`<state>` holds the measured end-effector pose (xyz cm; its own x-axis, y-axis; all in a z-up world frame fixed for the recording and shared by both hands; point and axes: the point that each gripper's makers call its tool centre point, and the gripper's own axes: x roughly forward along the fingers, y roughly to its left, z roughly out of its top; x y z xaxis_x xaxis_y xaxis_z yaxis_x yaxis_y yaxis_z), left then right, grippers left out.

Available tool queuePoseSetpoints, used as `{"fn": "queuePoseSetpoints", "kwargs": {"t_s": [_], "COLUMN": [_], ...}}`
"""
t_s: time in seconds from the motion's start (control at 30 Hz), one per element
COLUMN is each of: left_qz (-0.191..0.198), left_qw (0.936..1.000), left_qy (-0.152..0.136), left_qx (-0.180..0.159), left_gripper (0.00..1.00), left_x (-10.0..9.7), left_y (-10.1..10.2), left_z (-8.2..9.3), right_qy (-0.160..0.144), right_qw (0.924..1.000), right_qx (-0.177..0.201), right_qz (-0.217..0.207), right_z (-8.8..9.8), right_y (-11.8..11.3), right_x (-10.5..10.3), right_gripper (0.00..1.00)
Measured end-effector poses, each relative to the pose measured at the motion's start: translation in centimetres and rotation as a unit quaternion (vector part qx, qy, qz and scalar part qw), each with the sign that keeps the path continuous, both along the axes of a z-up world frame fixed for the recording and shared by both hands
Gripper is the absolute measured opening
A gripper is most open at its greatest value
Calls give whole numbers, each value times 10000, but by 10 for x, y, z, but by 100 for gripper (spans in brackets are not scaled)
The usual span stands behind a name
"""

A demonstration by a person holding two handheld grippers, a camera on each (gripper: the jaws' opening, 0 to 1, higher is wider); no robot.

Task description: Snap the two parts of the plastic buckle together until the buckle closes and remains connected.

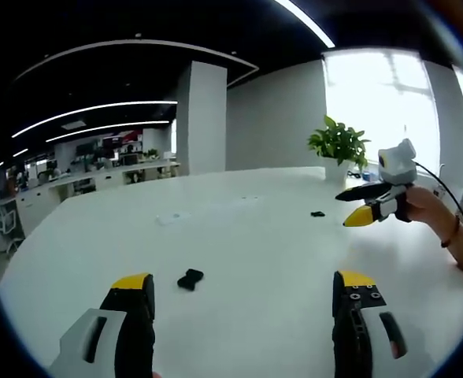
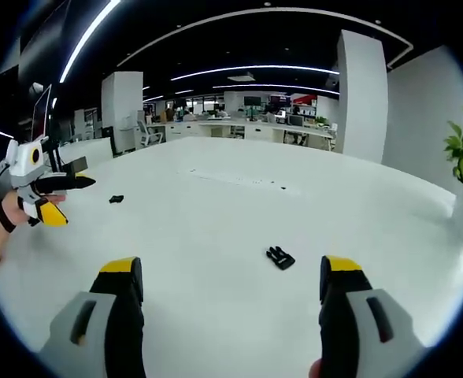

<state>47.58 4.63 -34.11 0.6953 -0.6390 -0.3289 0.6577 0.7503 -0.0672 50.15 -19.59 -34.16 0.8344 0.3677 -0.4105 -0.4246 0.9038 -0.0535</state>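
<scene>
Both grippers [image 1: 243, 295] [image 2: 230, 279] gape, holding nothing; two buckle halves [image 1: 190, 279] [image 2: 280, 257] lie apart on the white table [image 1: 255, 236]. I'd approach each squarely, gripping its body, mating ends exposed.

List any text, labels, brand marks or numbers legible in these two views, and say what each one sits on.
No text can be read in either view.
Red signage in the far office: lettering too small and blurred to read.
Buckle parts, white table, left gripper, right gripper: no visible markings.
</scene>
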Motion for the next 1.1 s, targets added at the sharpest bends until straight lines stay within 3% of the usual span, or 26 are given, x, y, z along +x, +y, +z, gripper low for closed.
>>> {"fn": "queuePoseSetpoints", "kwargs": {"t_s": [0.33, 0.5, 0.87, 1.1], "left_qz": [-5, 49, 16, 8], "left_qw": [9999, 9999, 9996, 9994], "left_qy": [72, 120, 255, 317], "left_qx": [99, 85, 152, 145], "left_gripper": [95, 95, 95, 95], "left_x": [-5, 3, 8, 6], "left_y": [-1, 3, 5, 5], "left_z": [-8, -10, -19, -21], "right_qy": [71, 89, 369, 387], "right_qw": [10000, 9999, 9992, 9991], "right_qx": [-23, -54, -168, -171], "right_qz": [8, -11, -5, 29], "right_z": [-4, -5, -27, -27], "right_y": [1, -1, 1, 1], "right_x": [-3, -2, -11, -10], "right_gripper": [94, 94, 94, 94]}}
